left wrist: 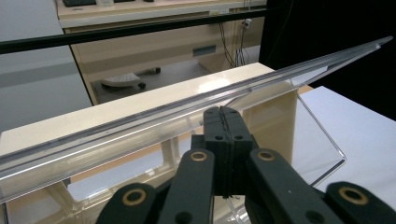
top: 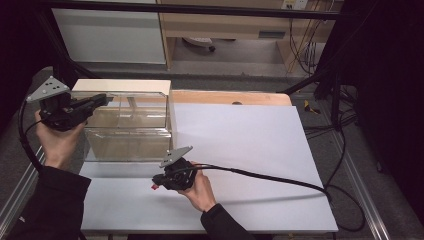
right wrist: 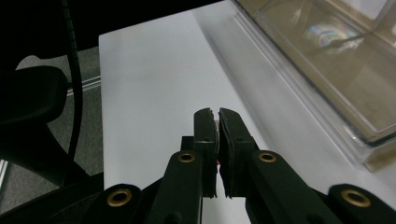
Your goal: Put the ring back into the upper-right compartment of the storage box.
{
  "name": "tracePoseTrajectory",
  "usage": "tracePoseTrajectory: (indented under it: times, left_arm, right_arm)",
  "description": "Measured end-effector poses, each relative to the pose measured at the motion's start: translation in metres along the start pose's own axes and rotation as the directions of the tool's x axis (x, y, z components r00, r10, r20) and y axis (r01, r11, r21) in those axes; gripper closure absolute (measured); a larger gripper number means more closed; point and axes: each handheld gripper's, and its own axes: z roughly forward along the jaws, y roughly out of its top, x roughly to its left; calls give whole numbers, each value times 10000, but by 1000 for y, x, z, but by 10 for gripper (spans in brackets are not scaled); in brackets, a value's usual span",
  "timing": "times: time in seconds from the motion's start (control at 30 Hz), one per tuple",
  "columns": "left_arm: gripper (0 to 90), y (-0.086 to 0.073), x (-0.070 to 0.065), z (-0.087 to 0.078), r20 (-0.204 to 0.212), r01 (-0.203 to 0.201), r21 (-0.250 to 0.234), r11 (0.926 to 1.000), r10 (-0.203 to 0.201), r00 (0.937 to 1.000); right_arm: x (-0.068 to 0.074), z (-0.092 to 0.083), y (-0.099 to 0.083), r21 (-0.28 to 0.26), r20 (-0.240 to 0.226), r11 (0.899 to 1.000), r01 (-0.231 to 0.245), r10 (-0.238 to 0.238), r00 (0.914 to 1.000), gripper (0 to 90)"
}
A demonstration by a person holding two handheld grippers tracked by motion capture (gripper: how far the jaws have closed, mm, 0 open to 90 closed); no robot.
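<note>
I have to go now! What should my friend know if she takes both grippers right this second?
Left gripper: jaws shut, held up at the top left edge of the clear plastic box; whether they pinch its lid is hard to tell.
Right gripper: jaws shut, nothing large between them, over the white sheet just in front of the box.
The box sits at the table's left, against a cream board behind it.
Done: hands in place at the box.
Left: probably handling the lid; go gently.
</note>
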Motion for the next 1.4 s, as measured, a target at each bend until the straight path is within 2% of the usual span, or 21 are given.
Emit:
tracePoseTrajectory:
  times: [0.63,0.9,1.4]
  left_arm:
    - [900,1,0,1,7,-12,15,10000,12,10000]
    - [900,1,0,1,5,-11,31,10000,11,10000]
    - [900,1,0,1,20,-22,41,10000,22,10000]
  right_arm:
    - [-5,-31,21,-624,262,9980,-44,61,9996,870]
    - [-11,-47,33,-1130,478,9936,-94,149,9987,870]
    - [-19,-67,58,-1658,944,9862,21,137,9954,869]
